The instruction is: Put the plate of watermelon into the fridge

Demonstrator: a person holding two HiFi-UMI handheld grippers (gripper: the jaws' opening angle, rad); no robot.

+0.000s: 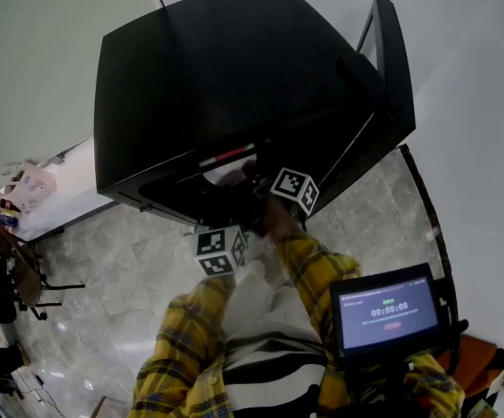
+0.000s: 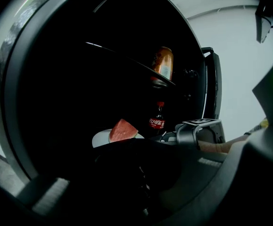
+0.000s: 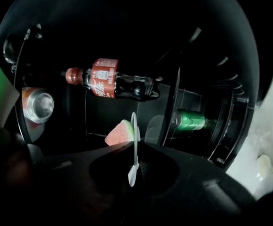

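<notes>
Right gripper point(image 3: 135, 149) on plate point(image 3: 134, 126); in its view alone, perhaps a can point(image 3: 190, 120).

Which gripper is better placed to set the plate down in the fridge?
Right. The right gripper is shut on the plate at its rim and reaches into the fridge. The left gripper sits farther back; its view shows no grip on the plate.

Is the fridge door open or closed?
Open. The door stands swung out beside the fridge, and the left gripper view looks inside at a cola bottle and a can.
</notes>
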